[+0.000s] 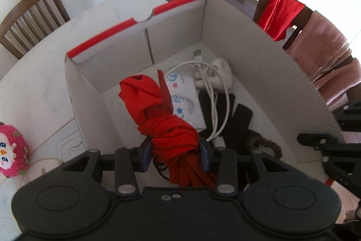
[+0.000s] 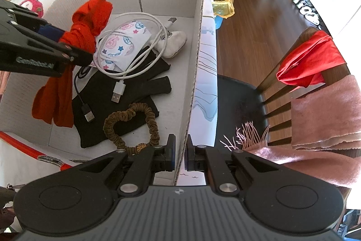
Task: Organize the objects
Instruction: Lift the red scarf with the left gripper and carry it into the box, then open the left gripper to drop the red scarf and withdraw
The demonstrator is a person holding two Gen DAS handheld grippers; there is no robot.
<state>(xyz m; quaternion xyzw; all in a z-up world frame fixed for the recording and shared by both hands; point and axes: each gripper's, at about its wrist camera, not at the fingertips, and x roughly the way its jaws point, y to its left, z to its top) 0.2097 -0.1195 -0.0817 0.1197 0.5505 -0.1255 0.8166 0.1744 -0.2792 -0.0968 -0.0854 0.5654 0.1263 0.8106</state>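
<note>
The left claw is clamped on a bunched red cloth, its blue pads pressed against either side of the knotted middle. The jaws are held partly apart by the thickness of the fabric. The cloth is carried over the open white cardboard box, with one end standing up past the pads and the other hanging down behind them; in the right wrist view that hanging end is seen inside the box, near its wall.

The right claw is closed on the side wall of the box, the thin card being pinched between its two pads.

On the box floor are seen a white USB cable, a patterned pouch, a black cloth, a black cable, a brown scrunchie and a white fluffy item. The box rests on a white tabletop, where a pink plush toy lies beside it.
</note>
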